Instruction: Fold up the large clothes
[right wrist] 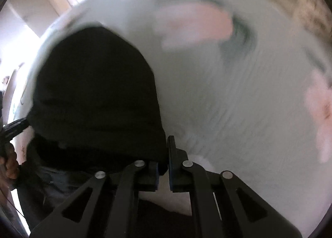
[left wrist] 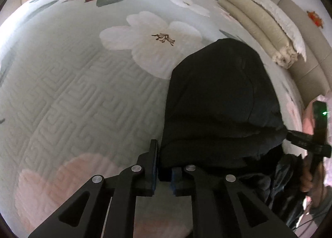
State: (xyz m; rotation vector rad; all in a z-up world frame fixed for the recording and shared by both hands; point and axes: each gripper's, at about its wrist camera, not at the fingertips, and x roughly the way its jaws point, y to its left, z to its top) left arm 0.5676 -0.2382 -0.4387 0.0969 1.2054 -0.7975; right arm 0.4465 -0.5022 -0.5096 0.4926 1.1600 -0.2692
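Grippers, left (left wrist: 165, 172) and right (right wrist: 162, 170), each clamped on a near corner of the black garment (left wrist: 224, 101), should travel level toward twelve o'clock across the floral bedspread (left wrist: 83, 84).

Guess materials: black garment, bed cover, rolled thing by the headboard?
Black garment: soft matte woven or knit cloth, probably; it drapes in limp folds without sheen. Fibre unclear.
Bed cover: quilted textile with printed flowers; a stitched geometric relief shows, surface matte.
Rolled bedding: beige, nubby, towel-like or chenille by its coarse texture, with a white puckered layer on top. Likely cotton, not certain.
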